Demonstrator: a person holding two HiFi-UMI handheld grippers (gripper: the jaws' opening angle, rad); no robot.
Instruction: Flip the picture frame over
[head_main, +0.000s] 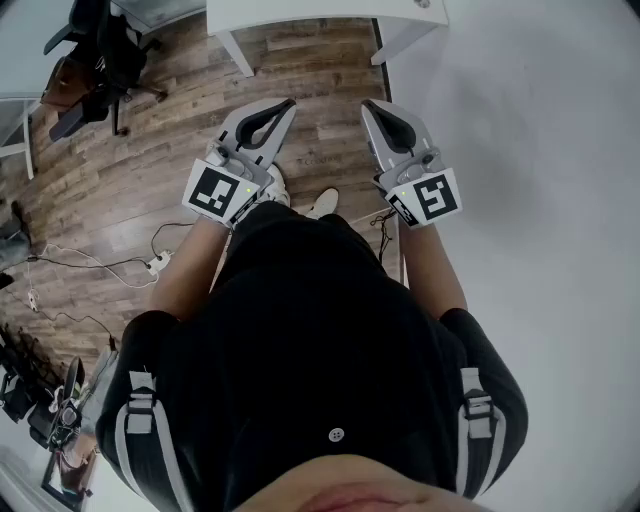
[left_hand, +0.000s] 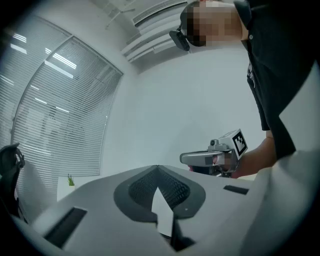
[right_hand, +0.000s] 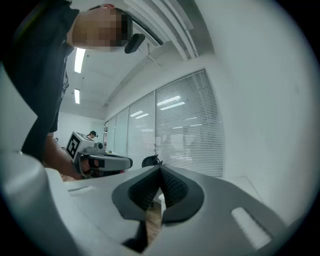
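Observation:
No picture frame shows in any view. In the head view, both grippers are held level in front of a person's body, above a wooden floor. My left gripper (head_main: 288, 103) is shut with nothing between its jaws; its own view shows the dark pads pressed together (left_hand: 158, 169) and the other gripper beyond them. My right gripper (head_main: 369, 104) is likewise shut and empty, its pads meeting (right_hand: 160, 168) in the right gripper view. The two point the same way, about a hand's width apart.
A large white table (head_main: 540, 150) fills the right side, its edge next to my right arm. Another white table (head_main: 310, 15) stands ahead. An office chair (head_main: 100, 50) is at the far left. Cables (head_main: 100, 265) lie on the wooden floor (head_main: 150, 150).

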